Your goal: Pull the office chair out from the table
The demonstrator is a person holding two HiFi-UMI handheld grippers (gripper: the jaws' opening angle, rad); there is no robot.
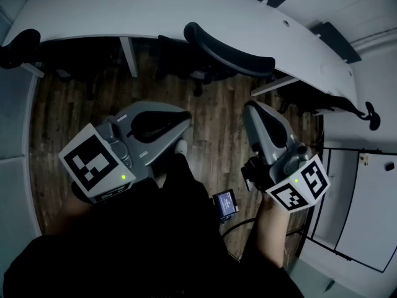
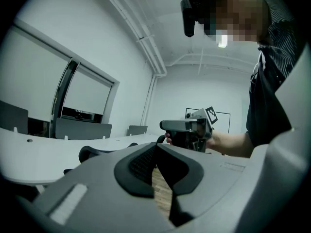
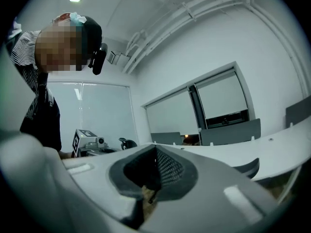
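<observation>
A black office chair stands tucked under the curved white table, only its backrest top and part of its base showing. Both grippers hover over the wooden floor short of the chair, apart from it. My left gripper is shut with nothing in it, its tip pointing toward the chair. My right gripper is shut and empty too. In the left gripper view the jaws meet, the chair backrest lying beyond at the left. In the right gripper view the shut jaws point at the table.
More black chairs stand at the table's left end and right end. White cabinet panels line the right wall. A small black device with a cable hangs near the person's waist. Table legs stand beside the chair.
</observation>
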